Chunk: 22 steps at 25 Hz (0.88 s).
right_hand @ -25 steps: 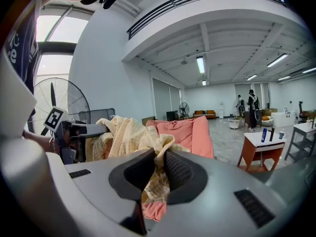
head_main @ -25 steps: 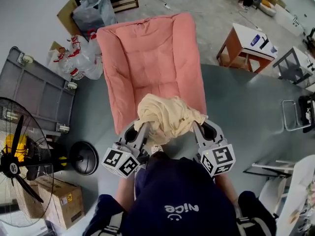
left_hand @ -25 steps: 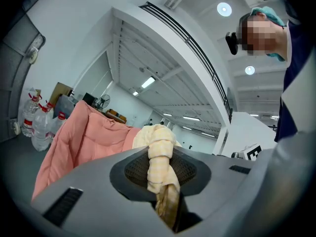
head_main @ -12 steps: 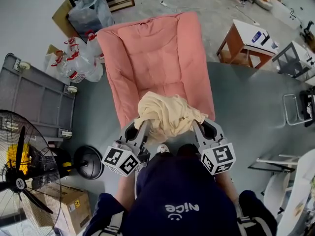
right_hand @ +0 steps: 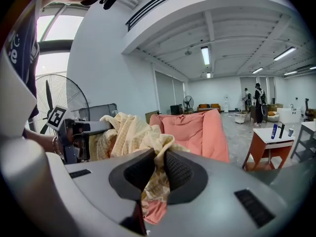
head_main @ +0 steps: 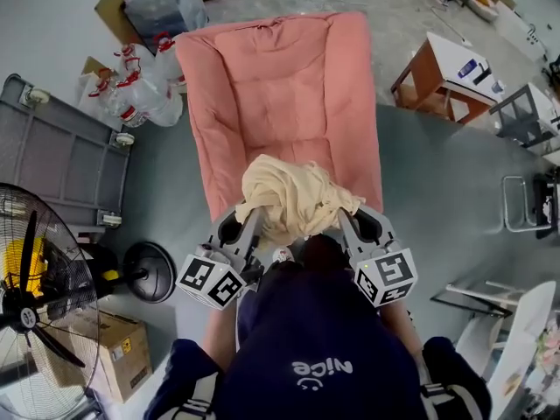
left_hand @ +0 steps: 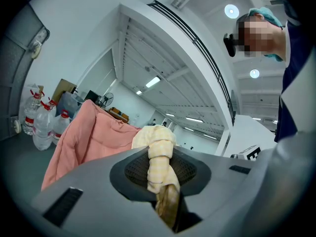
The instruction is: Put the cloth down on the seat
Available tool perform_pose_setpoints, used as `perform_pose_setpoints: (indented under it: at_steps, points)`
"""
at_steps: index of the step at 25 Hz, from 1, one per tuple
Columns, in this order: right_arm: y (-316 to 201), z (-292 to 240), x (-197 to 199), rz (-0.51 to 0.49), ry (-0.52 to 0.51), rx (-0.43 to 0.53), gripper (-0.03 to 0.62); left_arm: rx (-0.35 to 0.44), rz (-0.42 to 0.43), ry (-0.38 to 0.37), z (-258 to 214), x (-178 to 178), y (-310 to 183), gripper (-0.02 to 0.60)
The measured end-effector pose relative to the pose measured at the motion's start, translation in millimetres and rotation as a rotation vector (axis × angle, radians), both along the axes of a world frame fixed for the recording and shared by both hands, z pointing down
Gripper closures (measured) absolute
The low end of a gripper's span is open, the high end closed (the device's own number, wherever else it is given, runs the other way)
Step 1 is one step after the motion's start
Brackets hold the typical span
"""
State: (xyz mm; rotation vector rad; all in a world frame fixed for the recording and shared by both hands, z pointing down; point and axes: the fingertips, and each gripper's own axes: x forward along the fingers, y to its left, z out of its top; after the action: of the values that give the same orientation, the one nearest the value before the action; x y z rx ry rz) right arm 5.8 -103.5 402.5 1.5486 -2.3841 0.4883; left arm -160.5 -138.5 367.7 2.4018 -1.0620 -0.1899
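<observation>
A pale yellow checked cloth (head_main: 294, 199) hangs bunched between my two grippers, over the front edge of a pink padded seat (head_main: 284, 94). My left gripper (head_main: 251, 221) is shut on a twisted fold of the cloth (left_hand: 160, 164). My right gripper (head_main: 337, 219) is shut on another fold of the cloth (right_hand: 154, 179). The pink seat (right_hand: 197, 130) lies ahead in the right gripper view and the pink seat (left_hand: 84, 137) shows at the left in the left gripper view. The jaws' tips are hidden under the cloth in the head view.
Plastic water bottles (head_main: 140, 86) and a grey cart (head_main: 61, 160) stand left of the seat. A black floor fan (head_main: 35, 296) and a cardboard box (head_main: 109, 357) are at my near left. A wooden side table (head_main: 455, 81) and metal frames (head_main: 525, 204) are to the right.
The cloth and both grippers have come a little further over the seat's front edge. Both grips are unchanged.
</observation>
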Motion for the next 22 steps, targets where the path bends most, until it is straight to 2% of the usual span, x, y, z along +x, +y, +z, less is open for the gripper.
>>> perform_pose_setpoints:
  at_steps: [8,17,22]
  points:
    - [-50,-7,15,-0.054,0.006,0.008,0.516,-0.001,-0.054,-0.019,-5,11,-35,0.491]
    - [-101,-13,37,-0.058,-0.012,0.033,0.516,-0.025,-0.121,0.01,-1,34,-82,0.491]
    - [-125,-6,49,-0.059,-0.025,0.014,0.516,-0.037,-0.127,0.009,5,48,-108,0.49]
